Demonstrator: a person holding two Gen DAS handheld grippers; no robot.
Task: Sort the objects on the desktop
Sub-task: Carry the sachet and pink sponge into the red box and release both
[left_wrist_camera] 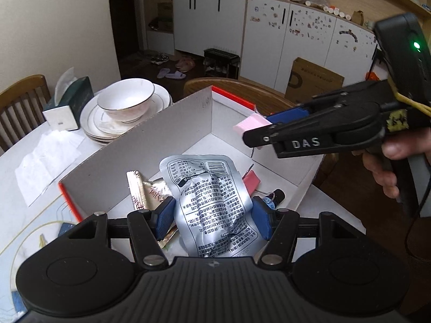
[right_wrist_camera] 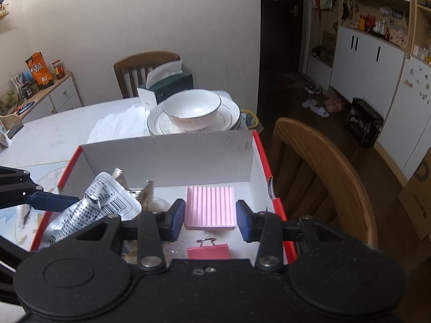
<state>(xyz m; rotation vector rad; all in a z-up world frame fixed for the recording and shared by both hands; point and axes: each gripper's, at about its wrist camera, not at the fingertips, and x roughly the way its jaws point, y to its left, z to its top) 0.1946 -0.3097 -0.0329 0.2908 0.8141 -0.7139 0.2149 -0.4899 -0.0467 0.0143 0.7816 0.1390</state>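
Note:
My left gripper (left_wrist_camera: pixel 212 216) is shut on a silver foil pouch (left_wrist_camera: pixel 208 202) and holds it over the open cardboard box (left_wrist_camera: pixel 161 134). The pouch also shows in the right wrist view (right_wrist_camera: pixel 89 210). My right gripper (right_wrist_camera: pixel 210 216) is shut on a pink ribbed block (right_wrist_camera: pixel 210 206), held above the box's right side; the block shows in the left wrist view (left_wrist_camera: pixel 250 126) too. In the box lie a gold sachet (left_wrist_camera: pixel 140 193), a pink binder clip (right_wrist_camera: pixel 208 250) and a small dark bottle (left_wrist_camera: pixel 276 197).
A bowl (right_wrist_camera: pixel 191 113) on stacked plates (right_wrist_camera: pixel 231 113), a tissue box (right_wrist_camera: pixel 167 86) and loose tissue (left_wrist_camera: pixel 45 158) sit behind the box on the white table (right_wrist_camera: pixel 54 132). Wooden chairs (right_wrist_camera: pixel 331 172) stand at the table's edges.

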